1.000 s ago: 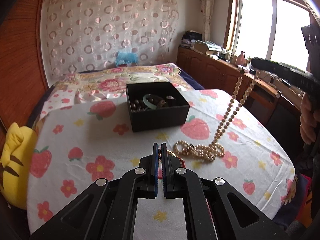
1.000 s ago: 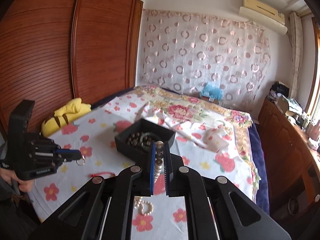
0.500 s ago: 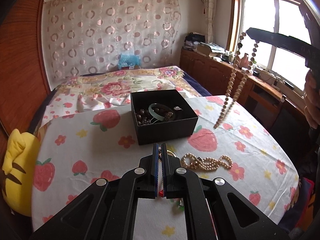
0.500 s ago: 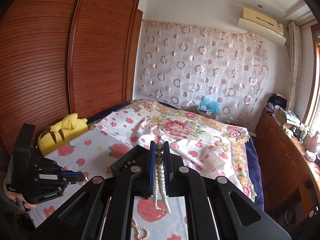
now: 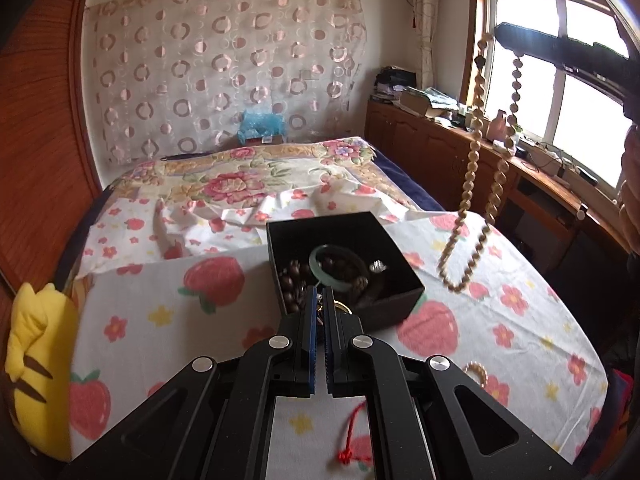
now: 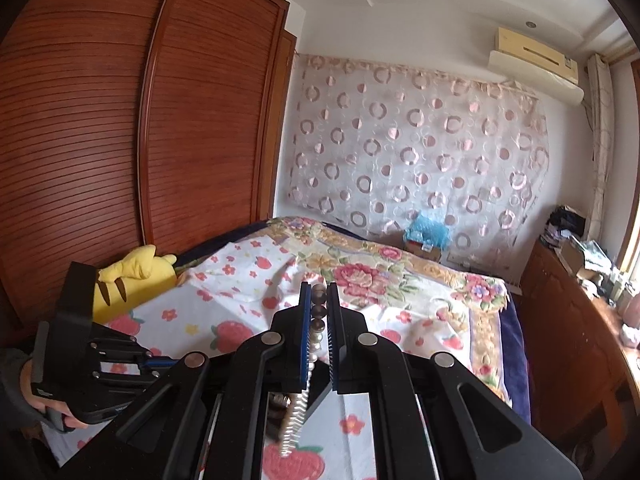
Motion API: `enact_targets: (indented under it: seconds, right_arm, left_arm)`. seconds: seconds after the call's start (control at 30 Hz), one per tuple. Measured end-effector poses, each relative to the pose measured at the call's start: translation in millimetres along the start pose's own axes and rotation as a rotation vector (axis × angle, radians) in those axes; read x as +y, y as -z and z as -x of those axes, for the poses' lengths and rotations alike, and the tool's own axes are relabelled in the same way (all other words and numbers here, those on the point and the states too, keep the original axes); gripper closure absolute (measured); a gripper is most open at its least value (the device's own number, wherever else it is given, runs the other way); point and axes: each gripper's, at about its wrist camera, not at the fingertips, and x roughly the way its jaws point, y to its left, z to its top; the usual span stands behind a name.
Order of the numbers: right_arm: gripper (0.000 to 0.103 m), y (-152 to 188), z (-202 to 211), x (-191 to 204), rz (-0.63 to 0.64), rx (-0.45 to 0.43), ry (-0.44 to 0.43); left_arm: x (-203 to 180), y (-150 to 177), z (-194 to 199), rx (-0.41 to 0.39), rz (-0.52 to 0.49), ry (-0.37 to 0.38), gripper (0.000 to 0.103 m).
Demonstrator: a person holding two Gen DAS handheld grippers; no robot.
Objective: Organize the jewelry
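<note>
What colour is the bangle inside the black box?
Pale jade green bangle, clearest in the left wrist view.

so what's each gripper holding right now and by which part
Right gripper pinches the bead necklace near its top. Left gripper is shut on a small ring; where is unclear.

Daylight floods in from the window (image 5: 560, 92) up to your left tool's right, blown out to white glare. Your hanging bead strand (image 5: 472, 208) smears with motion blur. Fisheye bending curves the wardrobe (image 6: 140, 120) edges; corners go black.
</note>
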Motion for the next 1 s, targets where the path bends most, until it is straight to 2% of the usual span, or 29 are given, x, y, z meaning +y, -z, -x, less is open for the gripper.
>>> enact_targets:
  seconds: [0.23,0.4,0.67,0.87,1.0]
  right_arm:
    - [0.095,-18,-28,-10,0.023,0.002,0.002]
    - [0.095,-15,-48,-13,0.007,0.018,-0.022]
    - [0.095,18,-93,-5,-0.01,0.089,-0.065]
    - [0.094,49,-124,-2,-0.028,0.181,-0.108]
    - [0.094,66,-137,-3,-0.07,0.212,-0.132]
  left_arm:
    - [3,-18,-26,0.01,0.0,0.011,0.101]
    - [12,-25,-48,0.029,0.008,0.013,0.101]
    - [17,-18,-76,0.069,0.023,0.032,0.101]
    - [22,-15,-85,0.089,0.041,0.042,0.101]
    - [25,-14,-88,0.094,0.05,0.048,0.099]
